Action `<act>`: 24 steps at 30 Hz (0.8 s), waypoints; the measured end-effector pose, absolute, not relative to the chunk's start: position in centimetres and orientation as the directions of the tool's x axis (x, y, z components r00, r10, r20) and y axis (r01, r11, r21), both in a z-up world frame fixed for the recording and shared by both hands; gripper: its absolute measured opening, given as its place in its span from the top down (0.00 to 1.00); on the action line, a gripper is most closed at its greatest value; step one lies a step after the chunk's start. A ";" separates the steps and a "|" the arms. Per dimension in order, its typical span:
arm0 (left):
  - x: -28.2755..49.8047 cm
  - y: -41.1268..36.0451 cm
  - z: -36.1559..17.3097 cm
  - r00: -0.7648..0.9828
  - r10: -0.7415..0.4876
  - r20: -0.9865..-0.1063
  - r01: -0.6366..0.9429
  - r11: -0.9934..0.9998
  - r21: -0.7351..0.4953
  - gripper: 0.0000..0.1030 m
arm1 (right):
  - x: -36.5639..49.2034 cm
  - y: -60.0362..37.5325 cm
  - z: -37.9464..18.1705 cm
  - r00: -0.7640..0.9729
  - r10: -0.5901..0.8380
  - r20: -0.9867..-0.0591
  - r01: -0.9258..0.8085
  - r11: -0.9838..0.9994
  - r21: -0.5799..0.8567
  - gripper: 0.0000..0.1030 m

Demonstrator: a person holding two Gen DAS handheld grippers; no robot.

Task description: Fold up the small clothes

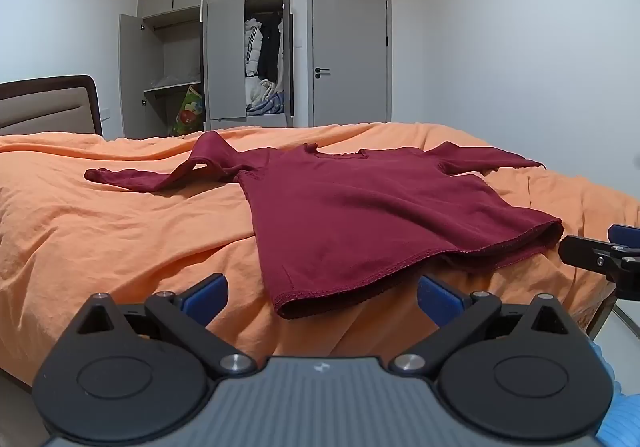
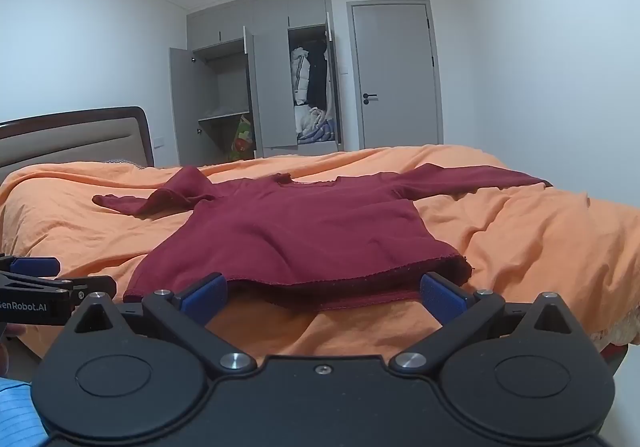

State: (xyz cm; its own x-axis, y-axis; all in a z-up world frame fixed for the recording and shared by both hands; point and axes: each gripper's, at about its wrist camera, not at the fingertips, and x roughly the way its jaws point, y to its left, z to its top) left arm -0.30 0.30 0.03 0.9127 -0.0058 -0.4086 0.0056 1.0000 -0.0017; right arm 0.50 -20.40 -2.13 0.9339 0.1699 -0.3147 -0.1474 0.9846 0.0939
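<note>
Shirt: a small dark-red long-sleeved shirt (image 1: pixel 360 203) lies spread flat on the orange bedspread (image 1: pixel 100 231), neckline at 12 o'clock from me, hem nearest me at 6 o'clock.
Sleeves: one sleeve (image 1: pixel 152 175) runs out toward 9 o'clock with a raised kink near the shoulder; the other (image 1: pixel 488 159) reaches toward 3 o'clock, close to the bed's edge.
Left gripper (image 1: pixel 322 295): my fingers are spread wide and hold nothing; they hover just short of the hem's left corner.
Right gripper (image 2: pixel 324 295): fingers also spread wide and bare, level with the hem's right half, which sits between them.
Handling: I judge the knit light, soft and limp, not slippery or fragile; it will sag and drag on the wrinkled bedspread.
Hold: I would pinch both layers at the hem corners, or at a cuff and shoulder for a sleeve fold.
Risk: catching the bedspread with the cloth, or only the top layer.
</note>
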 end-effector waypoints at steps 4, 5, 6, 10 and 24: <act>-0.4 0.4 0.0 0.915 -0.017 -0.403 0.016 1.000 -0.005 0.00 | 0.5 -20.7 -2.0 0.933 0.171 -0.317 -0.146 0.984 0.101 0.00; -0.5 0.6 0.0 0.914 -0.017 -0.404 0.016 1.000 -0.005 0.00 | 0.5 -20.7 -2.0 0.932 0.171 -0.319 -0.146 0.984 0.102 0.00; -0.3 0.3 0.1 0.913 -0.014 -0.408 0.017 1.000 0.004 0.00 | 0.5 -20.8 -1.9 0.932 0.172 -0.319 -0.147 0.984 0.102 0.00; -0.4 0.3 0.1 0.911 -0.013 -0.413 0.018 1.000 0.008 0.00 | 0.8 -20.6 -2.3 0.933 0.164 -0.320 -0.139 0.985 0.100 0.00; -0.3 0.1 0.1 0.909 -0.009 -0.417 0.016 1.000 0.013 0.00 | 0.8 -20.6 -2.3 0.932 0.165 -0.324 -0.140 0.985 0.102 0.00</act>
State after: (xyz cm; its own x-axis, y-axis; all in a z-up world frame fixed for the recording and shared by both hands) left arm -0.29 0.10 0.11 0.9087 -0.0093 -0.4173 0.0163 0.9998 0.0132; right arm 0.81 -20.56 -2.31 0.9315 0.1654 -0.3238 -0.1395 0.9850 0.1017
